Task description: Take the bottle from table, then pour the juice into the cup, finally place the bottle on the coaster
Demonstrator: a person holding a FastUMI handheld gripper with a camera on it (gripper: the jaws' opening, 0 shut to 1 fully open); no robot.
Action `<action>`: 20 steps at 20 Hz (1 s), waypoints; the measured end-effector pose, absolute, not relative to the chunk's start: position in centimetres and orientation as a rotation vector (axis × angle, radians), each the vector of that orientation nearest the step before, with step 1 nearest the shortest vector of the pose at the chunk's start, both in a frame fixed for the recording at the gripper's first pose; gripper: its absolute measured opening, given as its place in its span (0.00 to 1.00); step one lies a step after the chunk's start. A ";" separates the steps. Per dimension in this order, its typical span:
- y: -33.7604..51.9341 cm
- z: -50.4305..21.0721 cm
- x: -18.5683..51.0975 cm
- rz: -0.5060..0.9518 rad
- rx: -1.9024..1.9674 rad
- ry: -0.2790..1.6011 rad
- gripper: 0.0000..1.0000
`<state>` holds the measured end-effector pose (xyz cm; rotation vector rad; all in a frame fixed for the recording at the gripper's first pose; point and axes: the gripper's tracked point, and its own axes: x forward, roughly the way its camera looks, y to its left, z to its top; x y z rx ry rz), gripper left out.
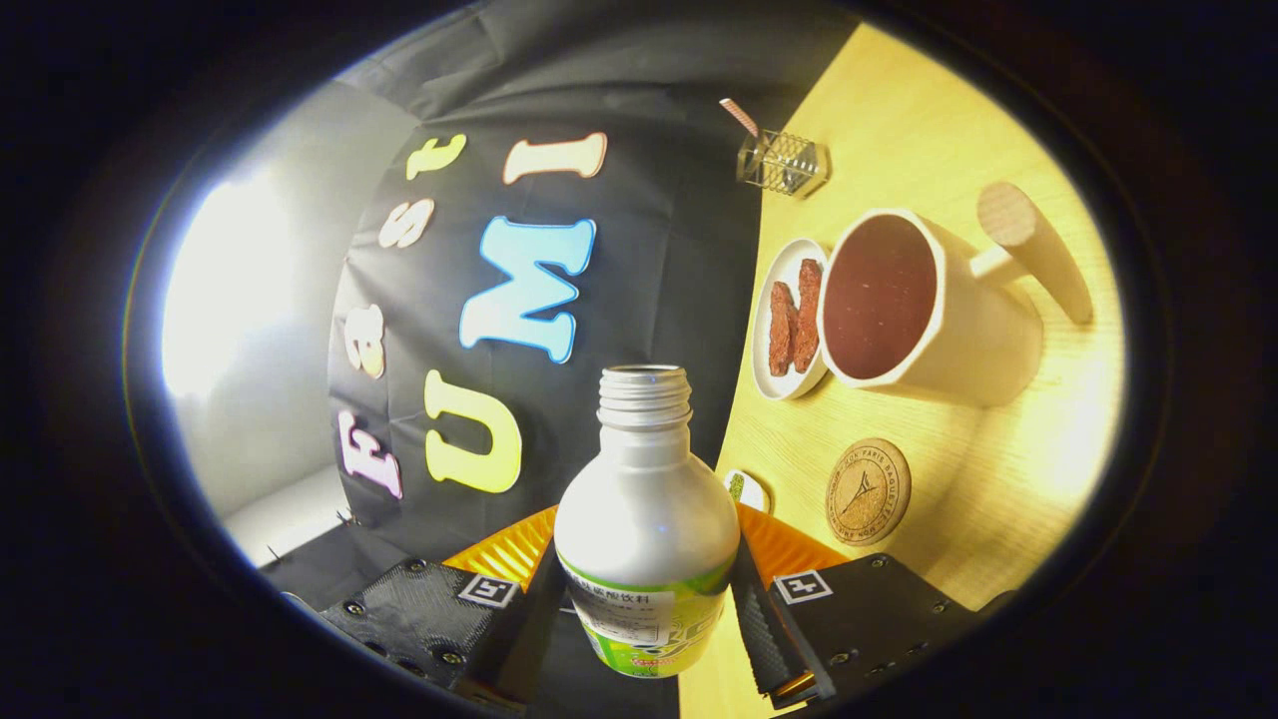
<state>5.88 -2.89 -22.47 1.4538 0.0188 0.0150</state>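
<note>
Pale wooden table [958,519] takes up the far side of the gripper view, tipped steeply because the camera is rolled, with the booth's dark cloth wall behind it. The gripper [647,599] has its two fingers closed against the lower body of the bottle [647,519], one on each side, so the bottle is held between them, lifted clear of the table. The bottle is silver with a green label near its base, and its threaded neck is uncapped, pointing away from the camera toward the wall.

Beyond the fingers, on the table, stands a cream cup [929,320] with a wooden handle; dark red liquid shows inside it. Just beside the cup sits a small white dish [774,300] holding reddish-brown strips. Nearer the fingers than the cup lies a round cork coaster [868,491], bare on top. A small white item [747,489] peeks out just behind the bottle's shoulder; what it is cannot be made out. At the table's far end stands a clear holder [784,162] with a striped straw in it.
</note>
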 end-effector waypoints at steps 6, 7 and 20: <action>-3.7 -22.6 5.8 0.018 1.583 -0.025 0.77; -3.6 -22.7 5.7 0.013 1.592 -0.025 0.78; -4.3 -22.7 6.3 -0.003 1.766 -0.061 0.78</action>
